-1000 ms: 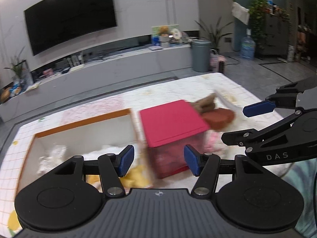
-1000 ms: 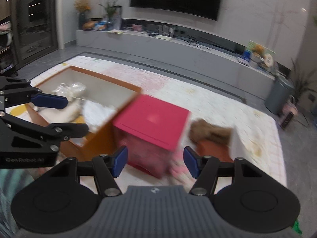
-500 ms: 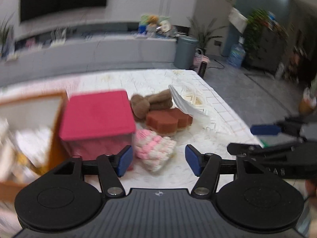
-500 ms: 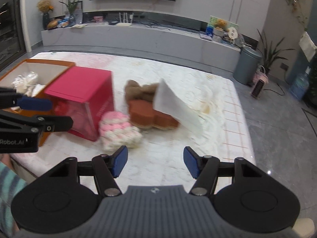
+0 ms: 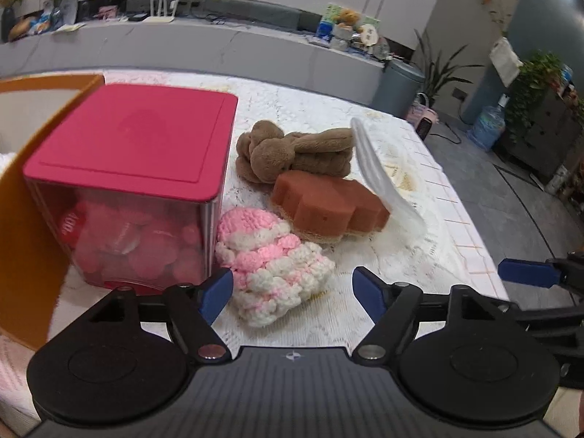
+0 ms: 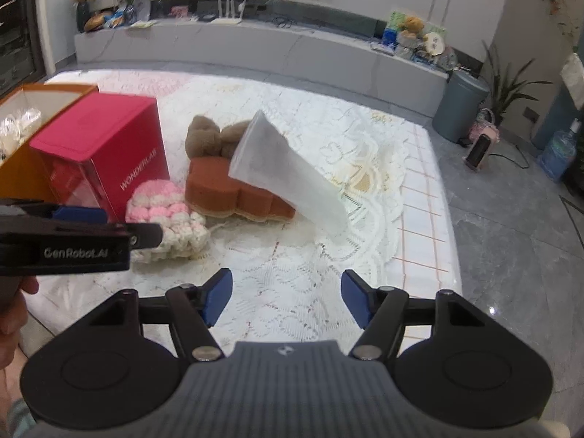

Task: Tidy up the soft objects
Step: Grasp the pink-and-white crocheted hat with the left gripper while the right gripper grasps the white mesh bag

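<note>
A pink and white knitted piece (image 5: 272, 261) (image 6: 166, 215) lies on the lace-covered table just ahead of my open, empty left gripper (image 5: 292, 292). Behind it lie a rust-brown flower-shaped sponge (image 5: 325, 206) (image 6: 233, 191) and a brown plush headband (image 5: 288, 155) (image 6: 208, 135). A white pouch (image 5: 383, 179) (image 6: 288, 171) leans on the sponge. My right gripper (image 6: 286, 297) is open and empty, over the lace cloth to the right of the pile.
A clear box with a red lid (image 5: 135, 179) (image 6: 106, 155) stands left of the pile, touching the knitted piece. An orange open box (image 5: 33, 197) (image 6: 40, 98) holding white items is further left. The table's right edge (image 6: 449, 219) drops to a tiled floor.
Both grippers have swung right, from the orange and red boxes to the soft pile. The left gripper has come closer to the knitted piece. Both stay open.
</note>
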### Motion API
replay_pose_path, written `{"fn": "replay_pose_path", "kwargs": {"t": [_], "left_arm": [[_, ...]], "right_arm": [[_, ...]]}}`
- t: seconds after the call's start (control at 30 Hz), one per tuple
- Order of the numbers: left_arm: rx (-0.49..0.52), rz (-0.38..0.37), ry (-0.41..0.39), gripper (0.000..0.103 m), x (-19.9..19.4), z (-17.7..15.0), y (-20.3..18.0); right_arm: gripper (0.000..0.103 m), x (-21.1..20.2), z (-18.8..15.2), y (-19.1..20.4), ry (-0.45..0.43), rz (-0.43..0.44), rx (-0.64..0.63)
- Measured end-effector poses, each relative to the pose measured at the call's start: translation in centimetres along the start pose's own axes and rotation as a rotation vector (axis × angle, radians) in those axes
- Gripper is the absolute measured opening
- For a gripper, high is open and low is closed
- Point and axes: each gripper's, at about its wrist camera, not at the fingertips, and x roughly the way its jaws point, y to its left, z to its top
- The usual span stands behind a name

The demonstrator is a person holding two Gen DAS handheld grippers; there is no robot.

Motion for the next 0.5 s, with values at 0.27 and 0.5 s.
{"fn": "replay_pose_path", "kwargs": {"t": [0.27,0.5], "left_arm": [[-0.097,0.072,0.062,0.088,2.3,0.4,0.2],[-0.119,0.082,0.066,0.094,2.7,0.5,-0.1]], "right_arm": [[0.071,5.0,1.6,-1.1,0.035,0.015,-0.088],[0.069,9.2,4.0,-1.2,0.033,-0.014,-0.181]]}}
